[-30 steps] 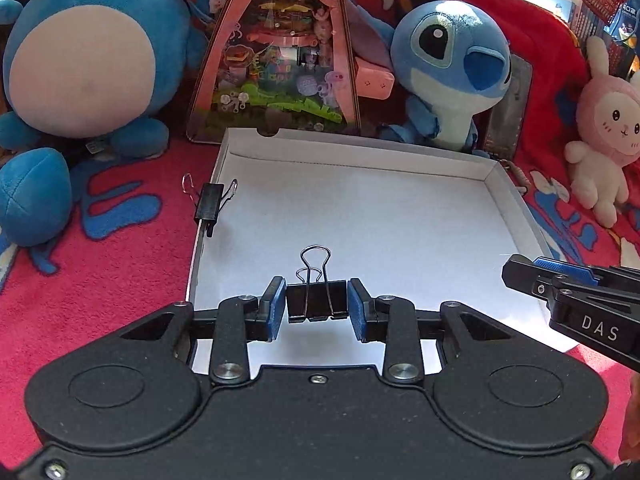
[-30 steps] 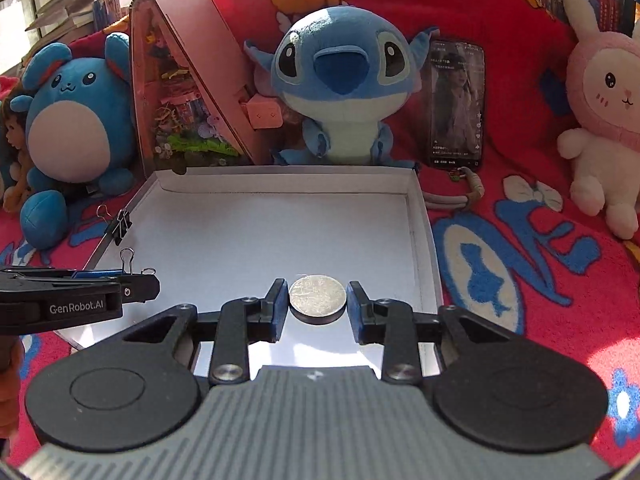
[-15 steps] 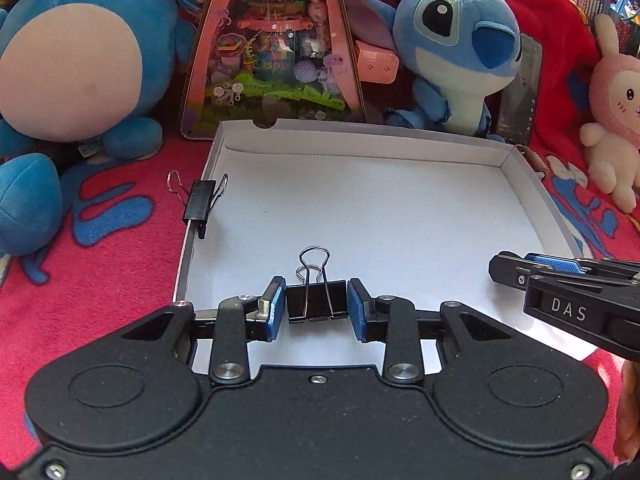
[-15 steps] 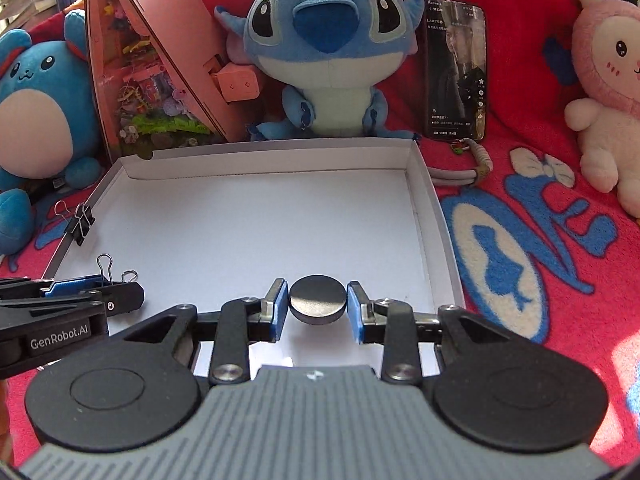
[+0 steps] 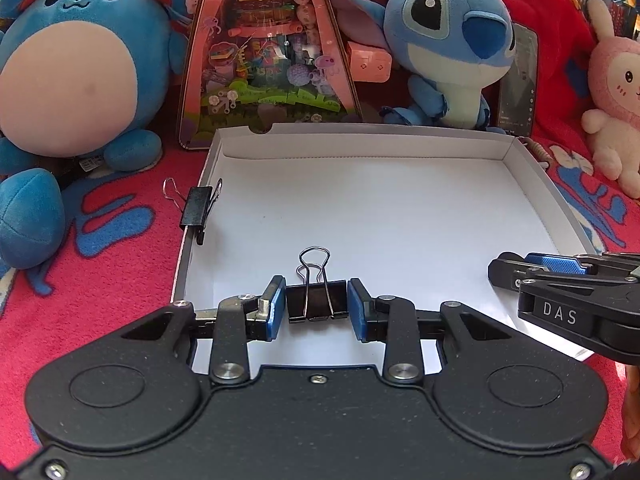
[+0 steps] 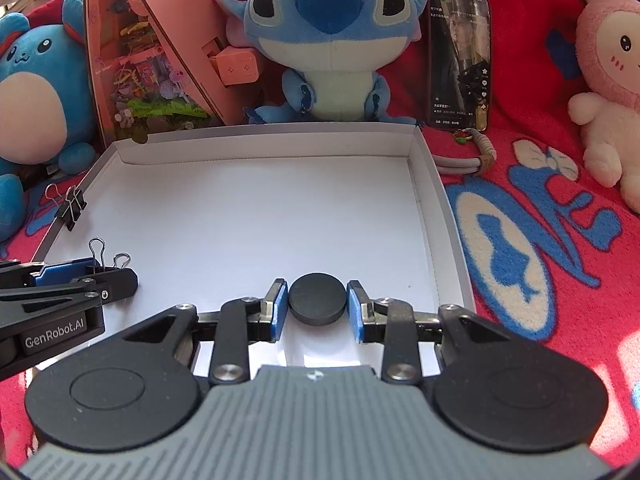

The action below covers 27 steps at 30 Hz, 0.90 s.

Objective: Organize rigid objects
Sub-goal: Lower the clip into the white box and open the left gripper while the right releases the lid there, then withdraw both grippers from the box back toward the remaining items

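My left gripper (image 5: pixel 317 304) is shut on a black binder clip (image 5: pixel 316 300) and holds it over the near left part of a shallow white box (image 5: pixel 360 138). My right gripper (image 6: pixel 317 300) is shut on a dark round disc (image 6: pixel 317 298) over the box's (image 6: pixel 424 152) near right part. A second black binder clip (image 5: pixel 196 206) is clipped on the box's left wall; it also shows in the right wrist view (image 6: pixel 71 206). Each gripper shows in the other's view: the right one (image 5: pixel 532 266) at the right, the left one (image 6: pixel 80 276) at the left.
Plush toys line the back on a red blanket: a blue round one (image 5: pixel 80 60), Stitch (image 6: pixel 332 32) and a pink rabbit (image 6: pixel 608 76). A pink triangular toy case (image 5: pixel 268 48) and an upright phone (image 6: pixel 460 56) stand behind the box.
Both grippers have moved forward and lower over the box with their objects still held. The disc no longer glints and looks dark.
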{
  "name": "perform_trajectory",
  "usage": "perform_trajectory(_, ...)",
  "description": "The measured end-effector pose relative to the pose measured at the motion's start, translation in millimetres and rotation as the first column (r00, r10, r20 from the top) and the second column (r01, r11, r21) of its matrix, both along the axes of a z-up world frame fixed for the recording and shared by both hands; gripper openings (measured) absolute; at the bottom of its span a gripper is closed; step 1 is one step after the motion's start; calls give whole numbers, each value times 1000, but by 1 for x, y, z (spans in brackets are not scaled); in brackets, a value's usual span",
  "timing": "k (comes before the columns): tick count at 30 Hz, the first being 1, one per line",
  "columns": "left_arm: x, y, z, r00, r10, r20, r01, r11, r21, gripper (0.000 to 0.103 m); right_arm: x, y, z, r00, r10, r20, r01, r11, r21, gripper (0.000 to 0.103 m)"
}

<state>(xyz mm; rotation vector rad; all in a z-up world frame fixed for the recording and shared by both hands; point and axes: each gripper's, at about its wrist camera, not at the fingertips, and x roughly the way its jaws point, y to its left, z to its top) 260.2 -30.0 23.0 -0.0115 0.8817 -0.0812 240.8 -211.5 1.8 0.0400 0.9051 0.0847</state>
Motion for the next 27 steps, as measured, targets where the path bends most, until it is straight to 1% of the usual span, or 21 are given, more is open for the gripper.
perform_trajectory(5,0,-2,0,1000,-8,7,8,1000,17,32,-2,2,-1,1000,9,16,-9,1000,-9,41)
perform_trajectory(6,-1,-2,0,1000,-6,7,6,1000,16,32,-3,2,-1,1000,9,22,-9,1000,-10,45)
perform_trajectory(7,-1,-2,1,1000,-2,6,2,1000,12,32,-3,1,-1,1000,5,26,-5,1000,-9,52)
perform_trajectory(8,-1,-1,2,1000,0,6,0,1000,7,35,-4,1,-1,1000,4,29,-4,1000,-4,54)
perform_trajectory(9,-3,-1,4,1000,-1,9,1,1000,3,42,-5,0,-1,999,3,32,-3,1000,4,54)
perform_trajectory(11,-6,0,8,1000,0,30,0,1000,10,51,-9,-2,2,999,4,43,-4,1000,10,56)
perform_trajectory(12,-9,0,10,999,-1,41,0,1000,18,53,-12,-2,3,999,8,52,-8,1000,10,59)
perform_trajectory(13,-12,0,13,998,-4,55,2,1000,29,54,-15,-2,5,998,13,61,-13,1000,9,60)
perform_trajectory(15,-19,1,18,997,-15,75,13,999,36,61,-22,-1,9,996,30,81,-30,1000,-1,64)
perform_trajectory(16,-24,2,21,996,-22,87,19,999,38,63,-26,-1,10,995,39,91,-38,999,-4,65)
perform_trajectory(18,-33,3,25,994,-32,104,28,999,38,71,-34,-2,13,993,51,110,-51,999,0,71)
perform_trajectory(22,-53,7,31,990,-54,130,50,998,35,76,-56,-4,17,985,79,152,-80,997,0,76)
perform_trajectory(24,-64,9,33,988,-68,140,63,997,37,78,-66,-5,20,981,91,172,-91,996,-7,81)
perform_trajectory(27,-79,12,37,984,-81,159,77,996,34,79,-84,-6,24,971,115,208,-115,993,-15,86)
